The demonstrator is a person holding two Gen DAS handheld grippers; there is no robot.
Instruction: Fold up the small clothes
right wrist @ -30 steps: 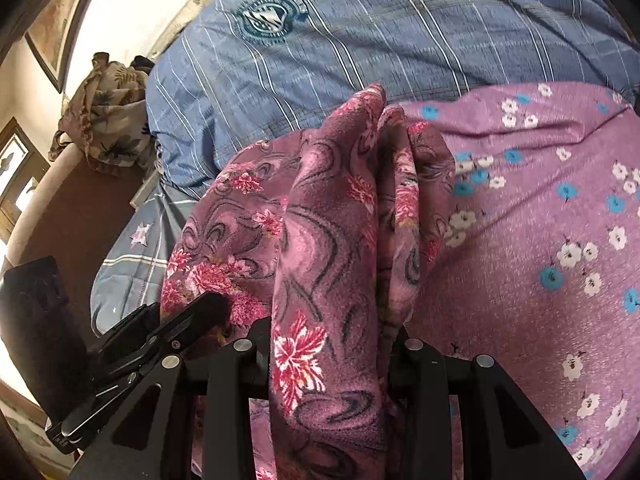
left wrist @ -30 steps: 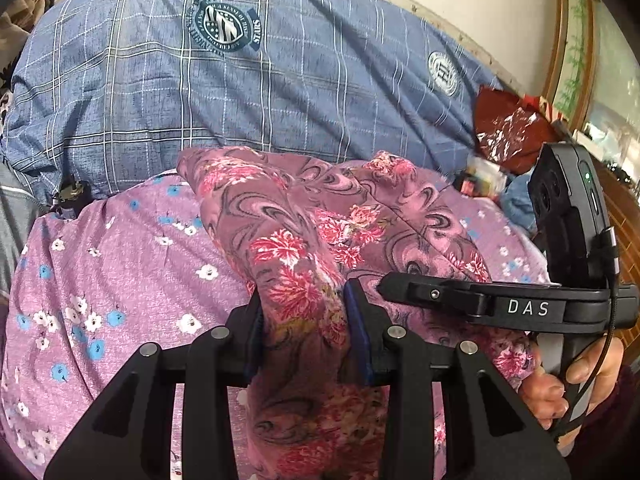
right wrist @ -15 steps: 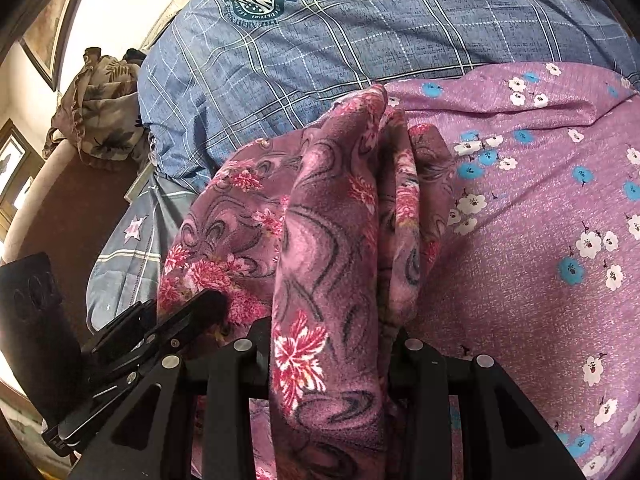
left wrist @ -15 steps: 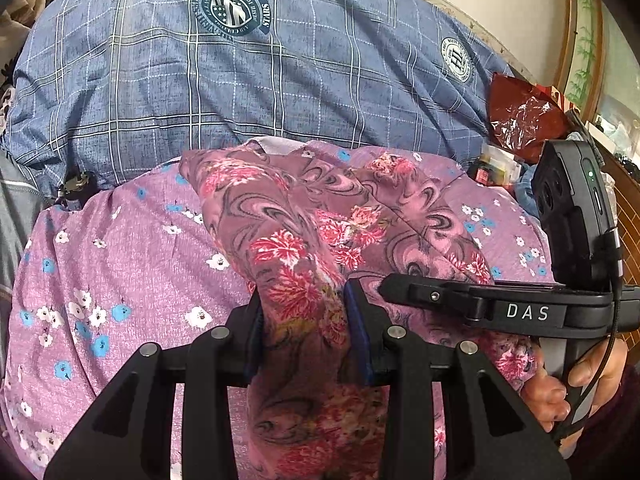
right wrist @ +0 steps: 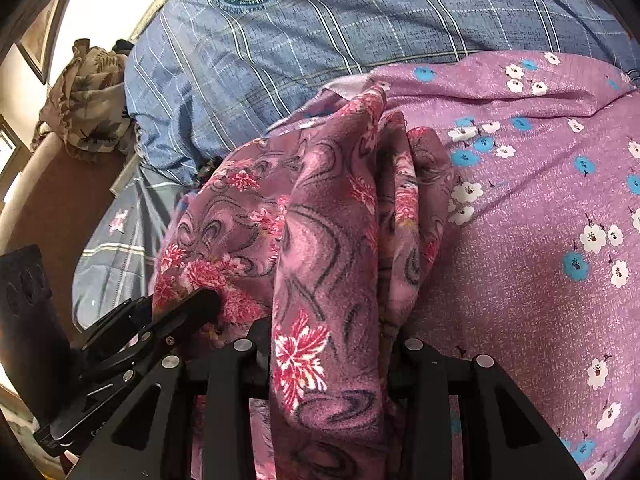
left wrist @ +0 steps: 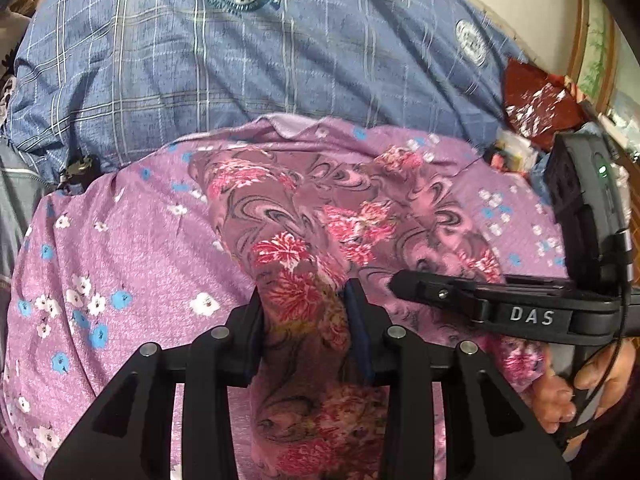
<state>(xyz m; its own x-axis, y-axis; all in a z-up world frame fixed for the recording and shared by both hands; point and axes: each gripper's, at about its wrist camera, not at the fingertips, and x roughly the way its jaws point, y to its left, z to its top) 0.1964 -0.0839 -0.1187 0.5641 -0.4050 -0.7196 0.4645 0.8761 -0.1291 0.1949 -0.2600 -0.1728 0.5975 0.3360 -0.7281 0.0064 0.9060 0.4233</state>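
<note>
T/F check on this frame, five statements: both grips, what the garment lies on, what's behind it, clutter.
1. The left gripper is shut on the floral garment. True.
2. The right gripper is open and empty. False: its pads clamp a bunched fold of the same garment.
3. The garment lies over a purple sheet with blue and white flowers. True.
4. Behind the sheet lies a plain red blanket. False: it is a blue plaid blanket with round crests.
5. A leaf-print cloth is heaped at the far left of the right wrist view. True.
</note>
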